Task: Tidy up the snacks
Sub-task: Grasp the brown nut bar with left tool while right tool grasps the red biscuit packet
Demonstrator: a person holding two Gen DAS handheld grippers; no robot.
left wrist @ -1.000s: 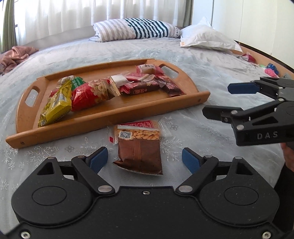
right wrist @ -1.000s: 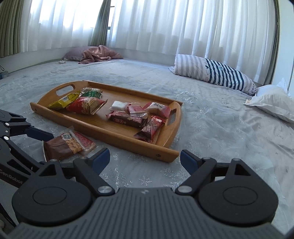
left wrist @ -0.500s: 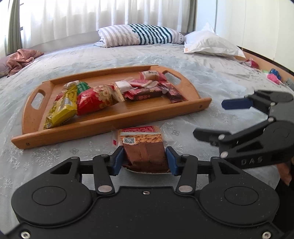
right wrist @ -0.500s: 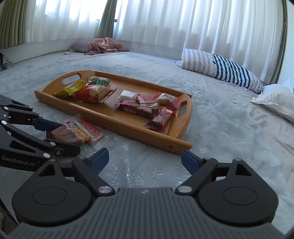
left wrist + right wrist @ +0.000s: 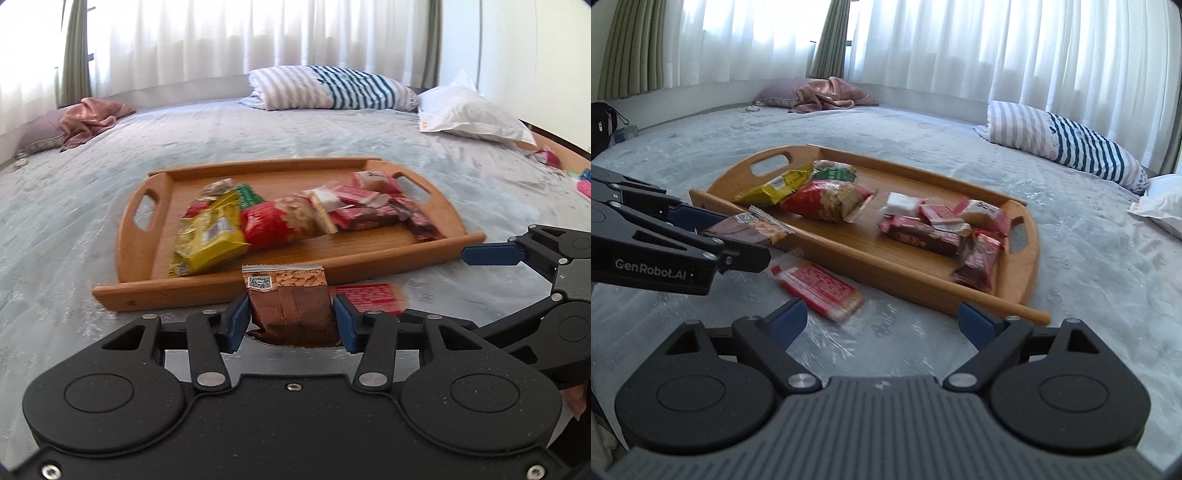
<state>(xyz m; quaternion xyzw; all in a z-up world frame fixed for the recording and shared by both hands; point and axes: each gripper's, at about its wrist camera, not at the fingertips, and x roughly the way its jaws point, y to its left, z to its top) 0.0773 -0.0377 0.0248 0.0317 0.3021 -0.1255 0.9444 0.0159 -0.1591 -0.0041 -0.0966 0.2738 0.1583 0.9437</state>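
The left gripper (image 5: 290,319) pinches a brown peanut packet (image 5: 290,306) by its two long sides, one blue pad pressed on each. The packet stands out ahead of the jaws with its printed top end, a square code beside a picture of peanuts, pointing away from the gripper. In the right wrist view the same packet (image 5: 746,230) is clear of the bedspread, held level with the near rim of the wooden tray (image 5: 849,264). The tray lies straight ahead of the left jaws, its long near rim just beyond the packet's far end.

On the bedspread (image 5: 74,258), just to the right of the left jaws and below the held packet, lies a flat red packet (image 5: 364,295) in clear wrap. From the right gripper (image 5: 882,325) this red packet (image 5: 820,290) sits just ahead of the jaws and a little toward the left finger, between that finger and the tray's near rim. The right jaws are spread wide, have just been opening a little further, and have nothing between them.

Inside the tray, ahead of both grippers, snacks lie in two loose groups: a yellow packet (image 5: 210,242), a green packet (image 5: 249,194) and a big red bag (image 5: 280,225) toward the left handle, and several small red and brown bars (image 5: 373,214) toward the right handle.

Far beyond the tray rest a striped pillow (image 5: 332,88), a white pillow (image 5: 469,114) and a crumpled pink cloth (image 5: 92,120), with white curtains (image 5: 221,40) behind.
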